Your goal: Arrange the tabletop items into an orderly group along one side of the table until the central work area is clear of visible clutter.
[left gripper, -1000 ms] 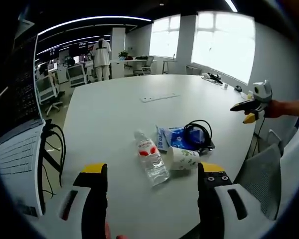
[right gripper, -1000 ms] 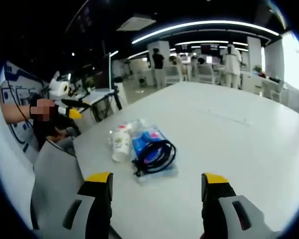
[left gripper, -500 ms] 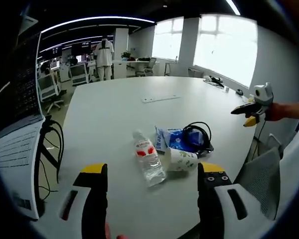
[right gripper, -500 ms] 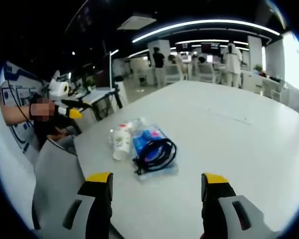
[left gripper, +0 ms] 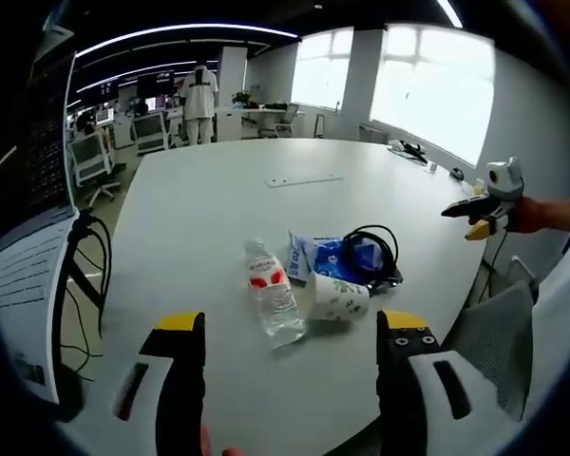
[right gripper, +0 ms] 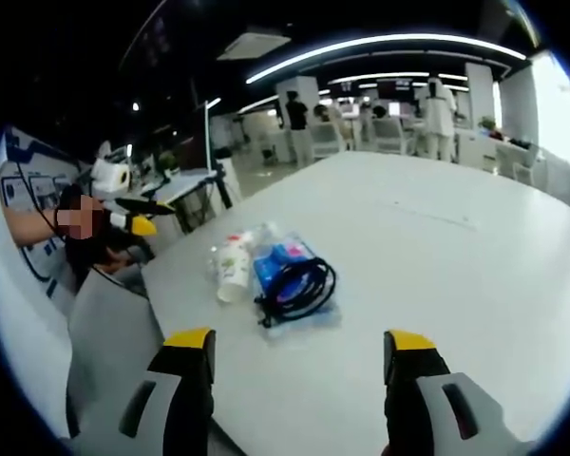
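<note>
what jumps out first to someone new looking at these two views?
A small heap of clutter near the edge of the big white table: a clear water bottle lying on its side, a paper cup tipped over beside it, and a black cable coiled on a blue packet. Both grippers, left and right, are open and hold nothing.

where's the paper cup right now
In the left gripper view the paper cup lies on its side on the white table, between the water bottle and the blue packet under the black cable.
</note>
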A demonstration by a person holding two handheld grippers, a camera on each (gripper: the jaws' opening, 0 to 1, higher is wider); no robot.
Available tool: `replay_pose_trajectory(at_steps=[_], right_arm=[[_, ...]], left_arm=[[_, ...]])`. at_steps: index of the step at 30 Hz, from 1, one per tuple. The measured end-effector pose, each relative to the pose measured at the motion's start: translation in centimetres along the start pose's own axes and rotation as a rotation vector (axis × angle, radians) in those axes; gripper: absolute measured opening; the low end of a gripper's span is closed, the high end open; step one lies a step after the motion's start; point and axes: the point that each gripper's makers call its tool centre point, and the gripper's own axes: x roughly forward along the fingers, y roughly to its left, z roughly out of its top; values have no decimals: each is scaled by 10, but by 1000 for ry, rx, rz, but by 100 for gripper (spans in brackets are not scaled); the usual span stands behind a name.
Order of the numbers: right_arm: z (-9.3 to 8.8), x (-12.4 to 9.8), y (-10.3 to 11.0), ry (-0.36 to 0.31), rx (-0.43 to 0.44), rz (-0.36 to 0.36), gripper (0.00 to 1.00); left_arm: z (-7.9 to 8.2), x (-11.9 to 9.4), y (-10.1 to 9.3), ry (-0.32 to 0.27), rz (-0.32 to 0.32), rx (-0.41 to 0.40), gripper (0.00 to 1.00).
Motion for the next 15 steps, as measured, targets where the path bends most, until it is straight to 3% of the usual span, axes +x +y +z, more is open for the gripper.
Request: replay_pose_trajectory(at_steps=[15], right_arm=[[-1, 1, -2, -9, 11, 8, 73]], left_arm=[[1, 5, 5, 15, 18, -13, 72]])
